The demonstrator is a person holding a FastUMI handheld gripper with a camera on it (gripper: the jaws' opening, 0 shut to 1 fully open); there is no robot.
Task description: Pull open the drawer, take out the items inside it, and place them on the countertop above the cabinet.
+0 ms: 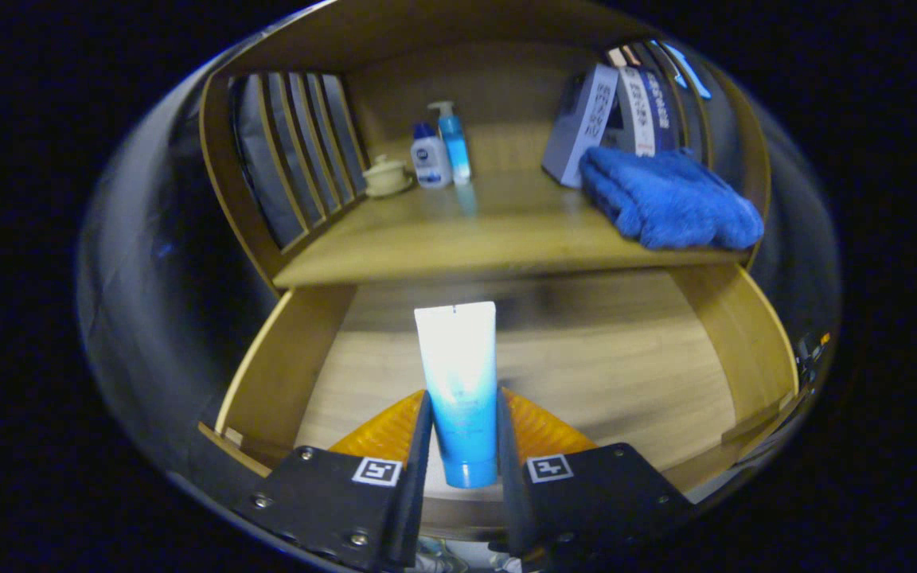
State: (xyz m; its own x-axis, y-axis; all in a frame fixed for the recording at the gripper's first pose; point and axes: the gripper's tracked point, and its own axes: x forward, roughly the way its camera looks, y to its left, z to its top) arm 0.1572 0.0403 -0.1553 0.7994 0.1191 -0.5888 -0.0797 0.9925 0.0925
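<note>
Tool (463, 434) clamped on white-blue tube (458, 382), both fingers pressing it, held upright over open drawer (586, 374), bench (498, 231) beyond.

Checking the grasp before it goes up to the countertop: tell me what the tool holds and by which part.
The tool is shut on the white-and-blue tube, both fingers pressing its lower blue half near the cap end, above the open drawer.
</note>
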